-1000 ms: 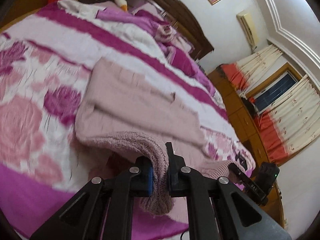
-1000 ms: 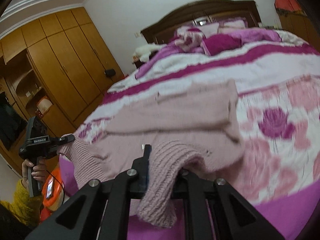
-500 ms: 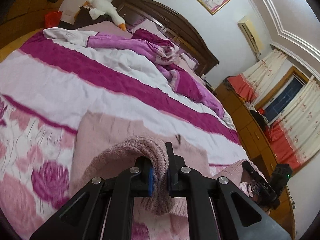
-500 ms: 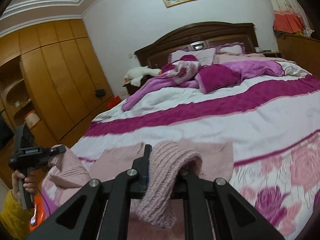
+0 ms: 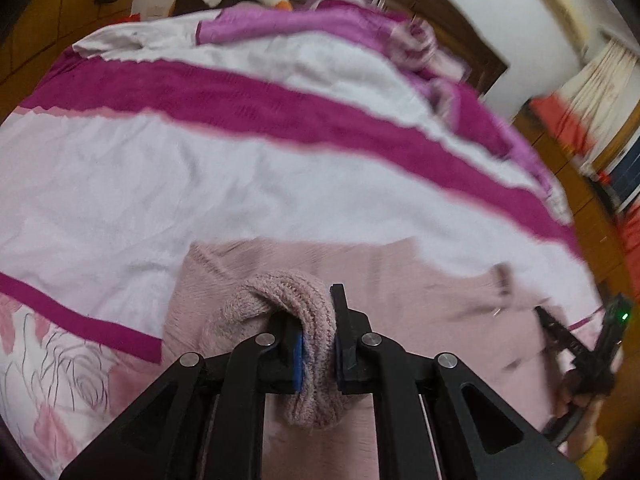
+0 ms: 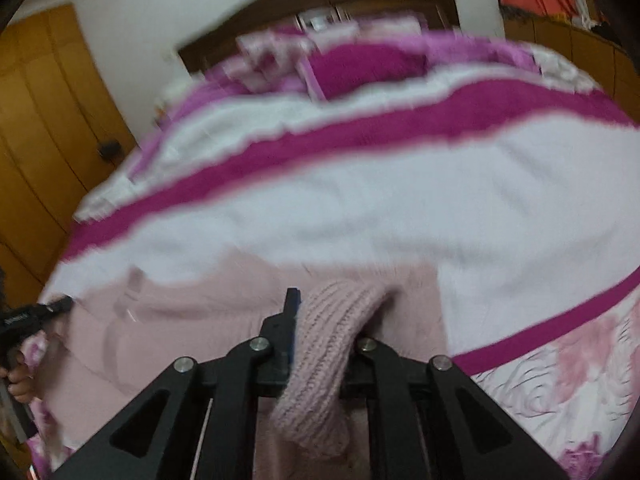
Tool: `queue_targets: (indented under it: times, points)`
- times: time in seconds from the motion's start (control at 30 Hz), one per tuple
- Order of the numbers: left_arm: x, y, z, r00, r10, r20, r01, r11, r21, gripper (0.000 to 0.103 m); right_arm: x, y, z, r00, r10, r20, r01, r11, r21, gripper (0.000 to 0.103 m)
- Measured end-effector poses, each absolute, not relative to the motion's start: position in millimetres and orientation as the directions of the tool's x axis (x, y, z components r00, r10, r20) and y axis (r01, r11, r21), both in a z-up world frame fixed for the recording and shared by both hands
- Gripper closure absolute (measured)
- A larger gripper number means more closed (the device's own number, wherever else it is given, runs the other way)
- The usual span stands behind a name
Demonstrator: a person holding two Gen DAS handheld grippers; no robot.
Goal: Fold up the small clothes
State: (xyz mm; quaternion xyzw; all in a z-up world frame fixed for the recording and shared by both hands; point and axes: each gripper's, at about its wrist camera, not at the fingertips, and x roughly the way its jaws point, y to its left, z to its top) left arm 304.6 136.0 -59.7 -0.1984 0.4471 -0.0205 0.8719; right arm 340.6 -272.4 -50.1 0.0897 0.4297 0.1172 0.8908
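The left hand-held gripper [image 5: 318, 350] is clamped on the ribbed hem of the pink sweater [image 5: 400, 280]. The right hand-held gripper [image 6: 320, 344] clamps the hem likewise. The sweater lies on the bed [image 5: 200, 184]; open bedspread extends beyond its far edge.

Right gripper [image 6: 320, 336]: jaws clamped on a ribbed knit hem [image 6: 332, 340] of the pink sweater [image 6: 168, 320] — the fold hangs below the fingers.
Sweater: spread across the bed's near edge.
Bedspread [image 6: 360, 208]: white with magenta stripes.
Left gripper [image 6: 36, 312]: at the sweater's left edge — blurred.
Wardrobe [image 6: 44, 120]: wooden, left.
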Motion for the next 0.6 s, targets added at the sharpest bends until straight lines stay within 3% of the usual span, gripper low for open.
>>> queue_targets:
  times: [0.2, 0.3, 0.33, 0.6]
  points:
    - [297.9, 146.7, -66.1, 0.590, -0.262, -0.764, -0.136, 0.900, -0.414, 0.103, 336.9, -279.2, -54.3, 0.587, 0.319, -0.744, -0.144, 0.946, 0.291, 0.084]
    - [285.4, 146.7, -50.9, 0.581, -0.259, -0.772, -0.112, 0.914, -0.391, 0.103, 324.8, -280.4, -44.4, 0.589, 0.314, -0.745, -0.151, 0.948, 0.280, 0.063]
    - [280.0, 147.5, -45.3, 0.583, -0.261, -0.769, -0.099, 0.917, -0.386, 0.103, 320.0, -281.2, -40.3, 0.594, 0.314, -0.741, -0.154, 0.948, 0.278, 0.060]
    - [236.9, 150.4, -15.7, 0.621, -0.256, -0.741, -0.045, 0.932, -0.360, 0.103, 270.2, -281.2, -10.8, 0.610, 0.338, -0.717, -0.233, 0.941, 0.245, 0.060]
